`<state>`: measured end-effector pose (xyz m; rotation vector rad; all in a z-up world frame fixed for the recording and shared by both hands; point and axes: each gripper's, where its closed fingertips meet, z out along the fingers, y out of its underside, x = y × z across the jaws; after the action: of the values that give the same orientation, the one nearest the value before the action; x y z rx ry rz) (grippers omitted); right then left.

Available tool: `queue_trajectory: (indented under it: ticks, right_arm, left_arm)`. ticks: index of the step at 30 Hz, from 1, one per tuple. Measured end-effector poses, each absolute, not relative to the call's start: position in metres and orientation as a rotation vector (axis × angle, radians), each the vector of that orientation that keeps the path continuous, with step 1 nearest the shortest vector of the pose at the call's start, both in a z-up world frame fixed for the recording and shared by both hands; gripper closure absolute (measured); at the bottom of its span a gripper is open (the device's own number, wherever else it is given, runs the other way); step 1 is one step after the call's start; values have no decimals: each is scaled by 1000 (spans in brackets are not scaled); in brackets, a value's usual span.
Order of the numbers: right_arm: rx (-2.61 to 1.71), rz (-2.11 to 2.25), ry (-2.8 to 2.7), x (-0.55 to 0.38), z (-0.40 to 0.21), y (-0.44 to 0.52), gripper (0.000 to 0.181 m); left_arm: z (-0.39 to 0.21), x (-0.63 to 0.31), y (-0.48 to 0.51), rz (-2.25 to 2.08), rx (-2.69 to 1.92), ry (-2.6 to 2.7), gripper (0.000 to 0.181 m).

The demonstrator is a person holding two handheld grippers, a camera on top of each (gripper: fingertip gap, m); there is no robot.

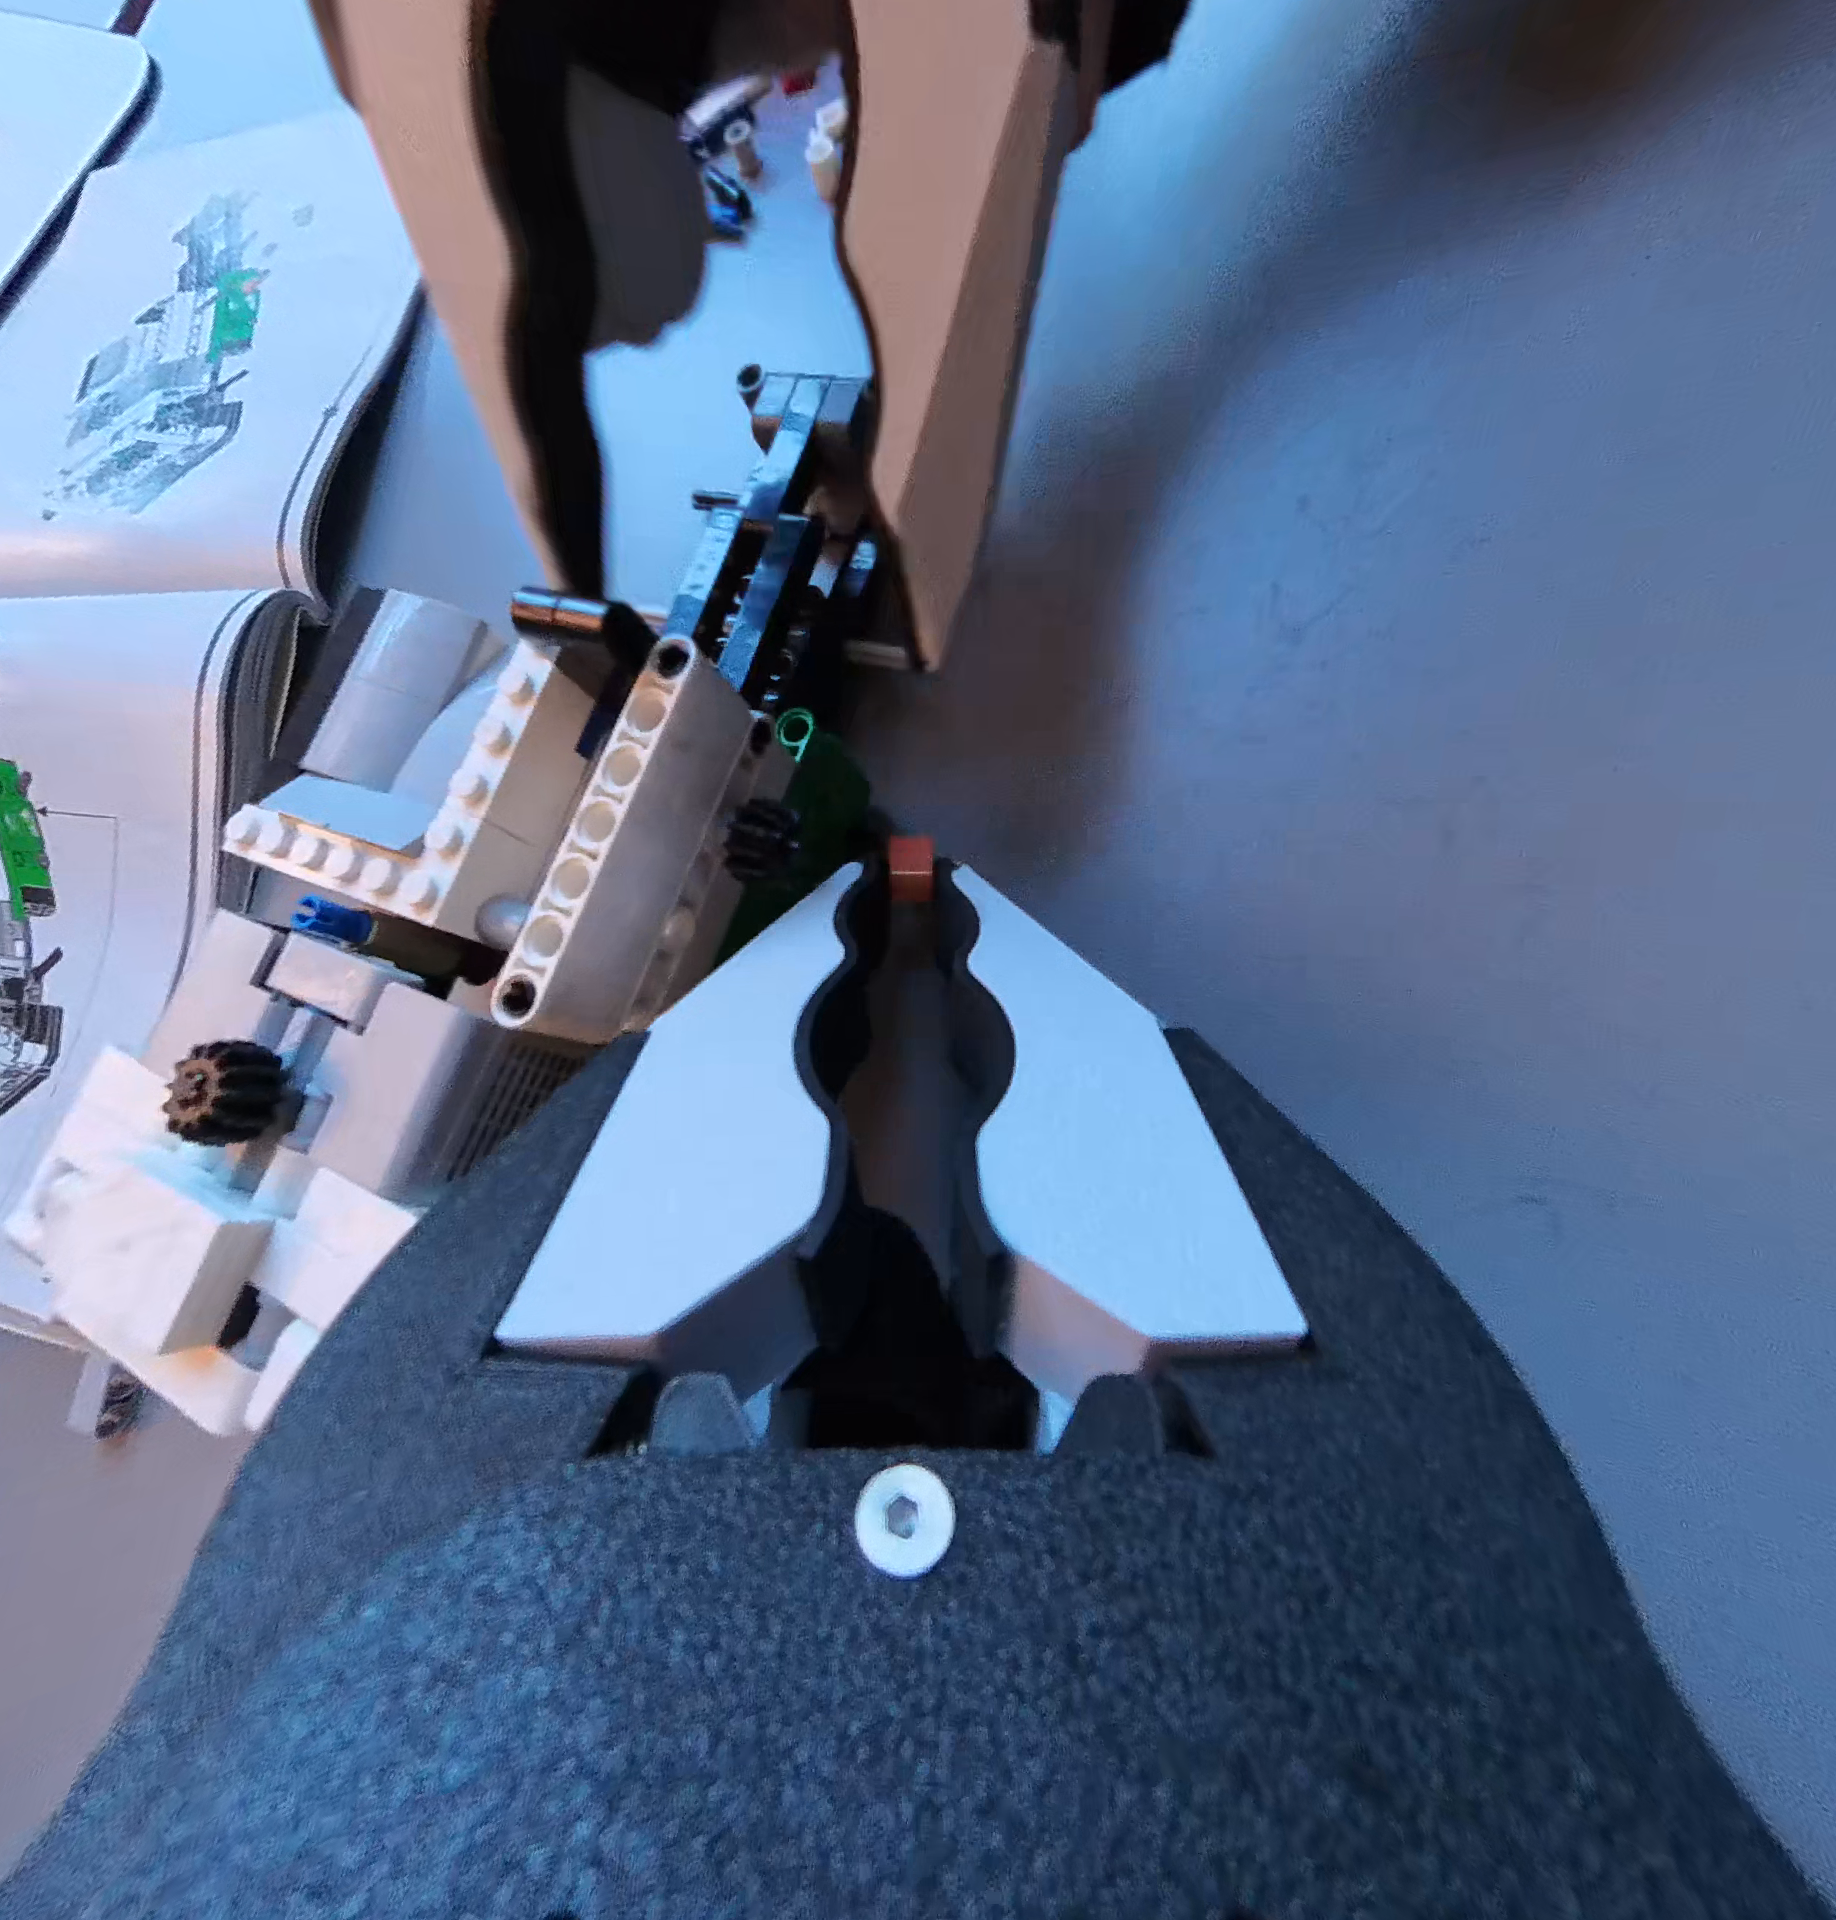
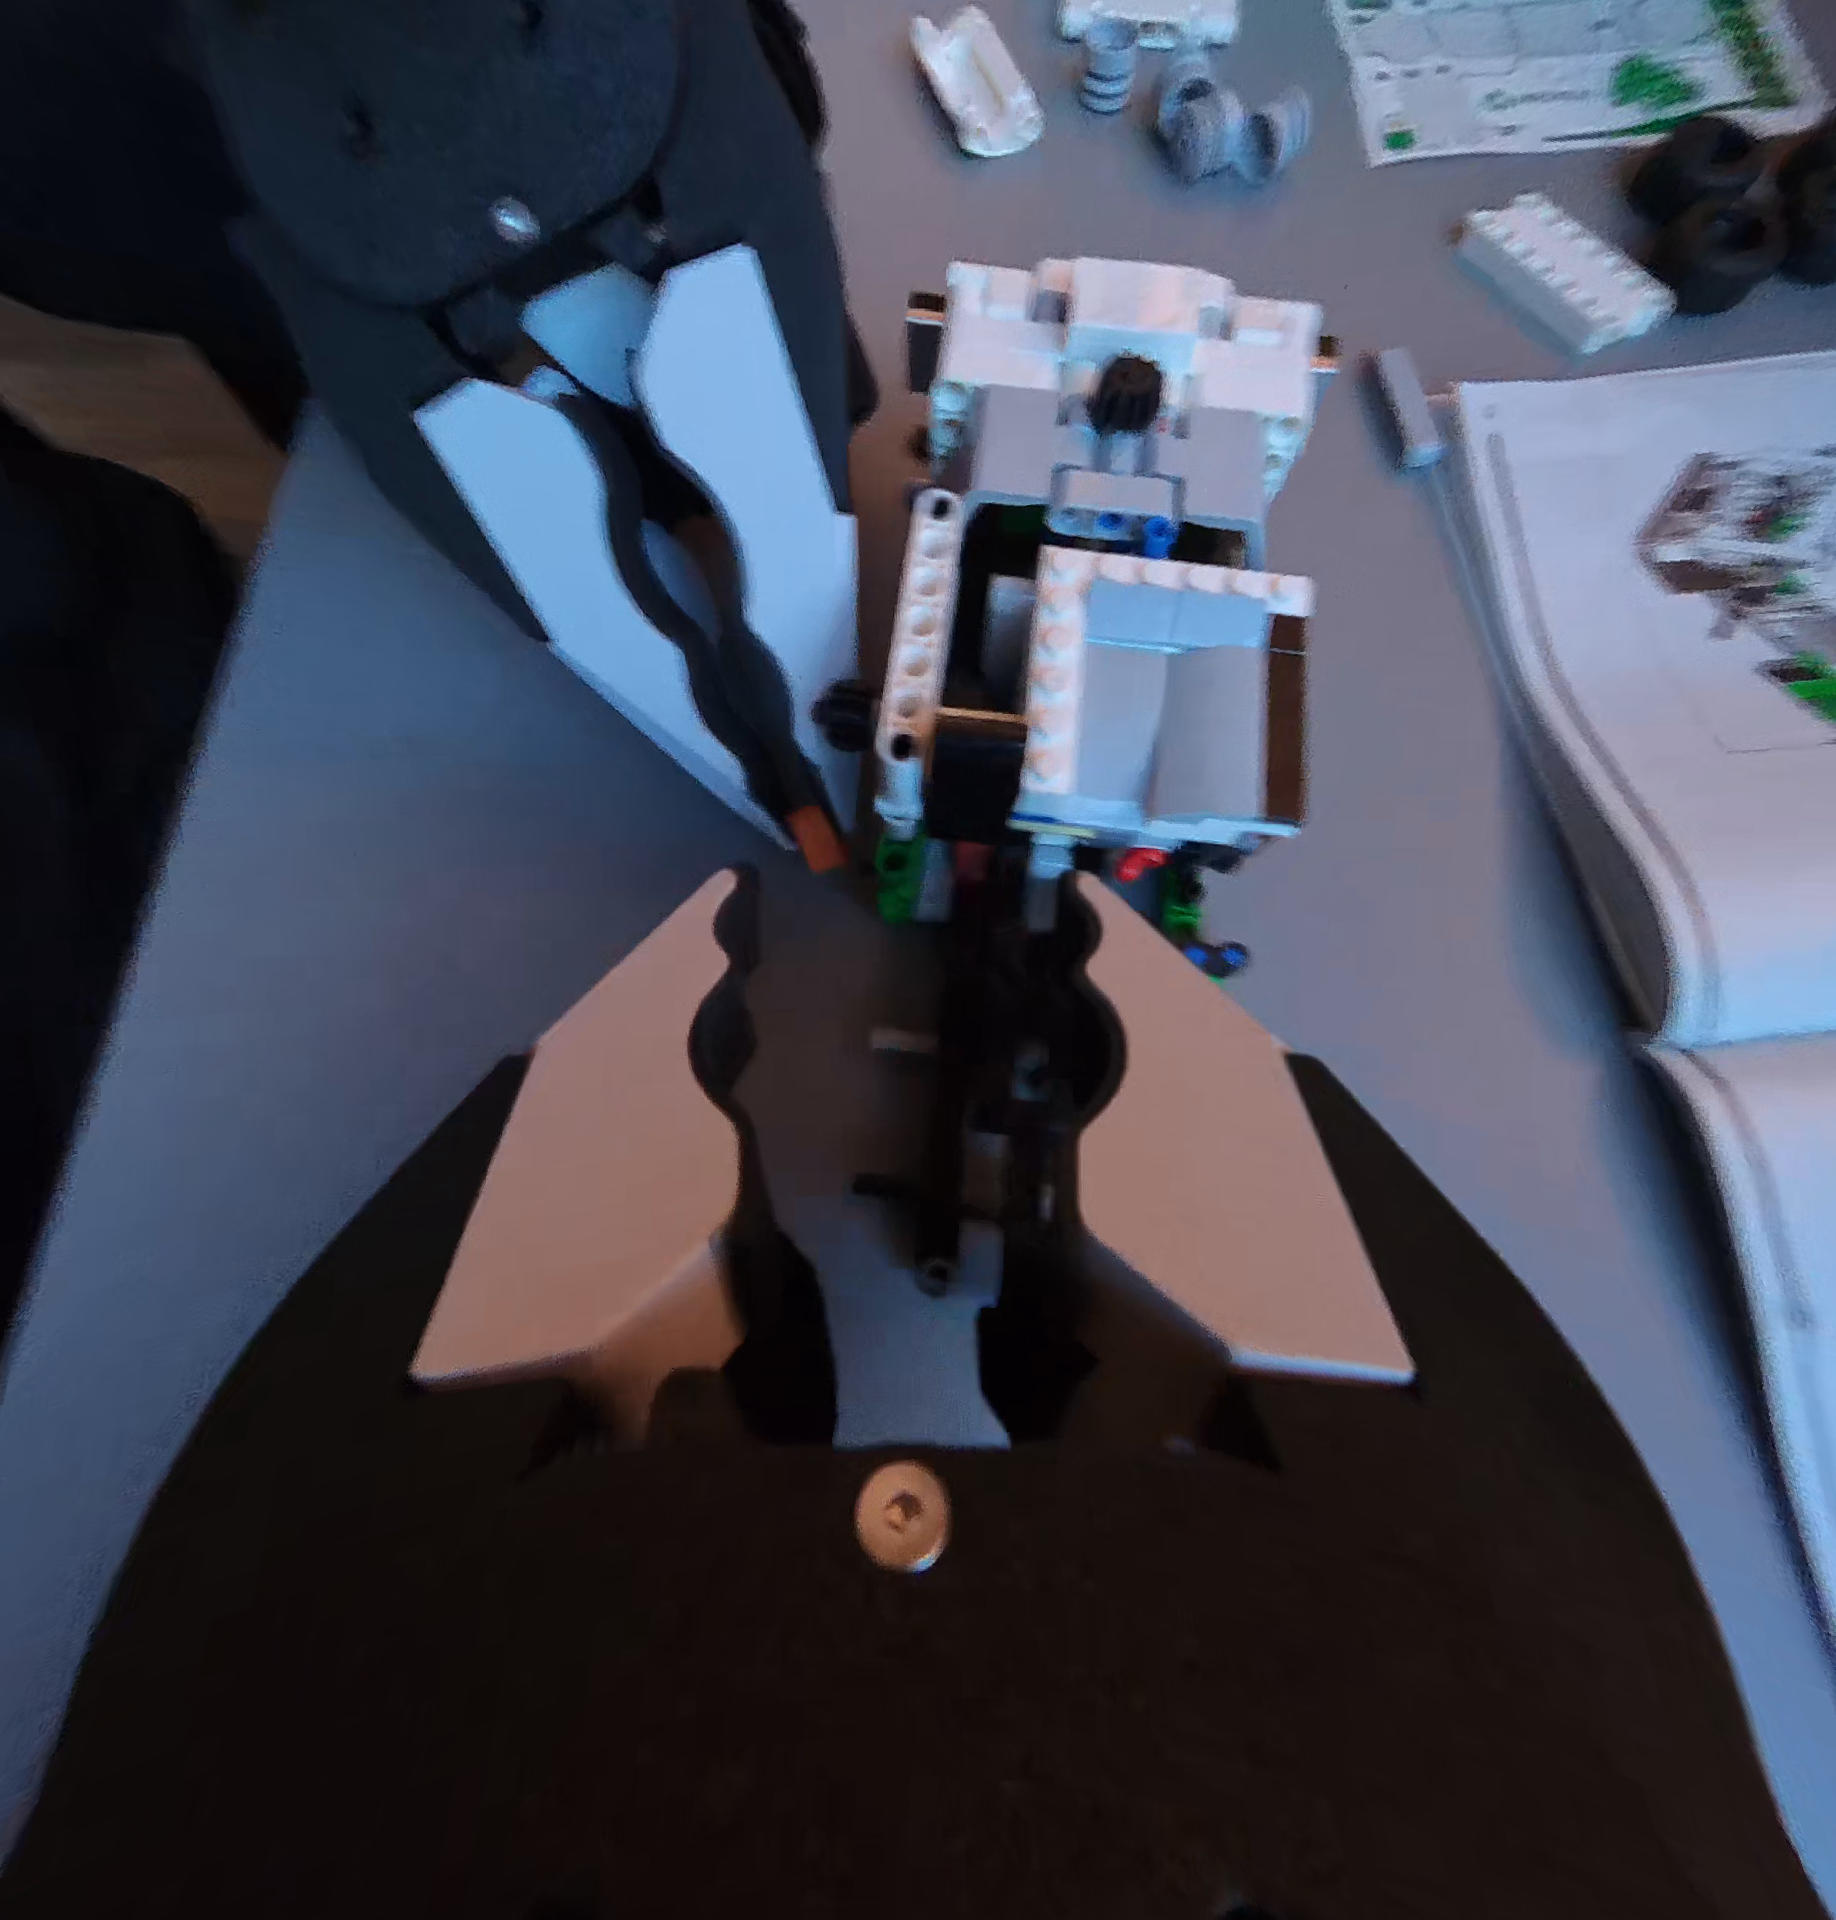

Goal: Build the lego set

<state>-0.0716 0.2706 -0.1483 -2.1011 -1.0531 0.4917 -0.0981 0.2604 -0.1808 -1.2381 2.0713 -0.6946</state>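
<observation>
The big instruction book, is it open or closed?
Open. In the right wrist view the instruction book lies flat on the table, pages spread and curving into the middle, beside the lego truck.

Grey tabletop (image 1: 1465, 727) — dim, bluish light

white-grey model (image 2: 1101, 623), orange brick (image 1: 910, 871)

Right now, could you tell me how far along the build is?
Done: the white and grey body is assembled. In hand: the left tongs pinch an orange piece beside it; the right tongs straddle its black frame. Left: loose tyres and bricks.
</observation>
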Motion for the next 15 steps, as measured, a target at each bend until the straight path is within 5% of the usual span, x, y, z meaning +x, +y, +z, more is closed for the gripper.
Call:
queue_trajectory:
  ticks: [3,7,15]
  right_arm:
    - [-2140,254,-1042,-55,-158,283,95]
    - [-2193,121,-1086,-55,-183,288,77]
    - [-2105,164,-1112,-68,-183,296,77]
  left_arm:
    - [-183,-98,259,-695,-1237,2093,174]
    - [-182,-98,257,-736,-1260,2107,174]
    - [-180,-100,262,-782,-1305,2098,174]
